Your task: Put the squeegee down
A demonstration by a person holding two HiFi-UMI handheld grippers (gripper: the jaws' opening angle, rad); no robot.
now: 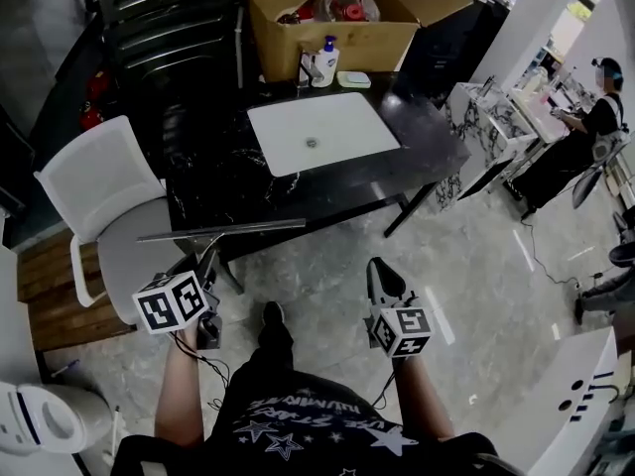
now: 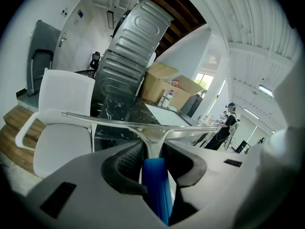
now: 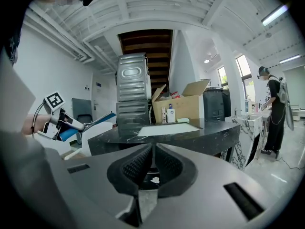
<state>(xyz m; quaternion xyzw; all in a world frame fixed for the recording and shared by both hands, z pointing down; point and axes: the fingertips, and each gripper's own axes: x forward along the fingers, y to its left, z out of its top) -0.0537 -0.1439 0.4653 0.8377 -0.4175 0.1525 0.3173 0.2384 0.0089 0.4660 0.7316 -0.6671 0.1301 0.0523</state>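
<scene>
The squeegee [image 1: 223, 231] has a long metal blade and a blue handle [image 2: 156, 185]. My left gripper [image 1: 208, 263] is shut on that handle, with the blade [image 2: 143, 124] lying crosswise just past the jaws, over the edge of the white chair and the near-left corner of the black table [image 1: 327, 191]. My right gripper [image 1: 382, 274] hangs above the floor in front of the table, its jaws shut with nothing between them [image 3: 153, 151]. The right gripper view also catches the left gripper [image 3: 59, 120] with the blue handle at far left.
A white sink basin [image 1: 319, 132] is set in the black marble table. A white chair [image 1: 99, 191] stands at the table's left. A cardboard box [image 1: 347, 13] and a soap bottle [image 1: 325, 62] sit at the back. A marbled stand [image 1: 486, 127] and a person [image 1: 593, 122] are at right.
</scene>
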